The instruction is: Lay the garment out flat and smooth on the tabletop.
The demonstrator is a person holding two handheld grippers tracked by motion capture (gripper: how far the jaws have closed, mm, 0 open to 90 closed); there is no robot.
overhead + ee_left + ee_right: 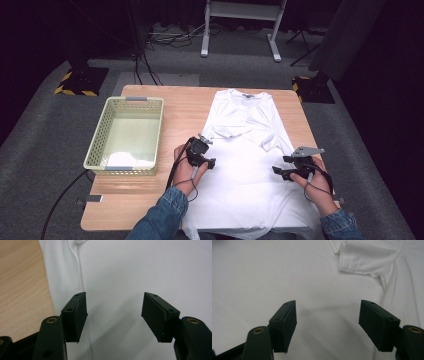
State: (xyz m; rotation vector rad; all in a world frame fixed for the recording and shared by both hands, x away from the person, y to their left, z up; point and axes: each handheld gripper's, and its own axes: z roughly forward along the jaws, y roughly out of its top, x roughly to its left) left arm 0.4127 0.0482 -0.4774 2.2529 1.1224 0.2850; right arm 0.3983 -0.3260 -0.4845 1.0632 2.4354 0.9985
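A white T-shirt (250,165) lies spread flat in front of me on the wooden surface (185,107), collar at the far edge and hem hanging over the near edge by my sleeves. Both short sleeves are folded inward across the chest, so the upper part looks narrower than the body below.

My left tongs (205,161) sit over the shirt's left side, about halfway down the body, just inside the edge of the cloth. In the left gripper view the left tongs (114,315) stand well apart, with nothing between the pads but the smooth white fabric below; a long seam or fold runs up past the left pad (76,315), and bare wood shows just beyond the shirt's edge.

My right tongs (286,169) are over the shirt's right side, level with the left ones and well apart from them, with the plain body of the shirt between. In the right gripper view the right tongs (327,325) are likewise wide apart and hold nothing; the pads hang over flat cloth, and the hemmed end of a folded sleeve (359,260) lies farther up, beyond them.

To the left of the shirt, clear of it, a pale green plastic basket (100,135) rests on the surface with something white (127,160) folded in its near end
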